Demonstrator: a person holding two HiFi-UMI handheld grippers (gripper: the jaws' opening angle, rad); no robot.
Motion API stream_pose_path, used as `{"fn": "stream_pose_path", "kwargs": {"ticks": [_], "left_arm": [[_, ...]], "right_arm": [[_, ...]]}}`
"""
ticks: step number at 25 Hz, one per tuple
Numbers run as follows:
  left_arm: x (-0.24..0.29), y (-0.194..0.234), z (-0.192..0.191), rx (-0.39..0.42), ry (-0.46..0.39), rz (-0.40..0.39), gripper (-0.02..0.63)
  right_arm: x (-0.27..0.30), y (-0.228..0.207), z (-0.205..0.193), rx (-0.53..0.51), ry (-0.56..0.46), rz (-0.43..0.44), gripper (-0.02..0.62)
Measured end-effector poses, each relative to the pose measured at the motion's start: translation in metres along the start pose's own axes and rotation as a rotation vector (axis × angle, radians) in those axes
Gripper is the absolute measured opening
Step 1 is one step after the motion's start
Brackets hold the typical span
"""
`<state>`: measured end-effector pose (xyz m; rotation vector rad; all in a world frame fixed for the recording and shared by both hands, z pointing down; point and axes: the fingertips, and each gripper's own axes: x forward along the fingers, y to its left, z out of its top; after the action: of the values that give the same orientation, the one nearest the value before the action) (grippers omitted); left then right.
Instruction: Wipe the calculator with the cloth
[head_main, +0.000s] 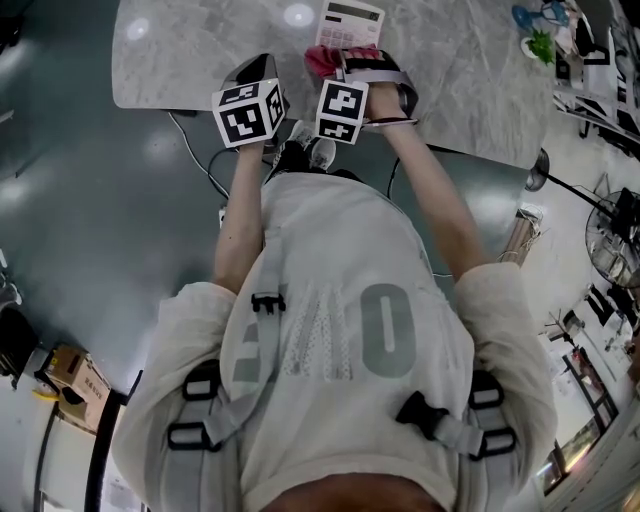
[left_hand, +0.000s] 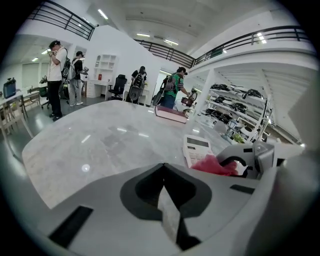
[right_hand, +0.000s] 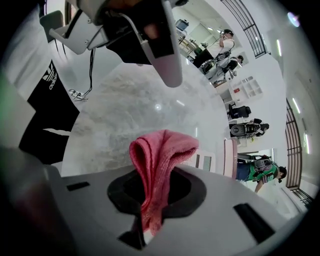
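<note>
The white calculator (head_main: 350, 22) lies flat on the marble tabletop (head_main: 200, 50), and right at its near corner there's the pink cloth (right_hand: 160, 160), pinched tight in the right gripper (right_hand: 150, 200) fingers, while the left gripper (left_hand: 164, 200) hangs alongside, fingers pressed together, empty.

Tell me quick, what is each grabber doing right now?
Left gripper: closed, nothing between its jaws.
Right gripper: closed on the pink cloth.
</note>
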<state>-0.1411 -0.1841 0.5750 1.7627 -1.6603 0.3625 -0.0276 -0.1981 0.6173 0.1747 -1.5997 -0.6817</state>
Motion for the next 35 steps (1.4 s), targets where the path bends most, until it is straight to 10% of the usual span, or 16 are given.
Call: {"fn": "stream_pose_path", "kwargs": {"ticks": [21, 35], "left_arm": [[-0.003, -0.007, 0.033, 0.004, -0.072, -0.013, 0.020], [-0.029, -0.071, 0.147, 0.265, -0.321, -0.090, 0.020]], "right_arm": [[-0.008, 0.034, 0.009, 0.017, -0.060, 0.051, 0.055], [-0.082, -0.143, -0.051, 0.330, -0.149, -0.270, 0.055]]}}
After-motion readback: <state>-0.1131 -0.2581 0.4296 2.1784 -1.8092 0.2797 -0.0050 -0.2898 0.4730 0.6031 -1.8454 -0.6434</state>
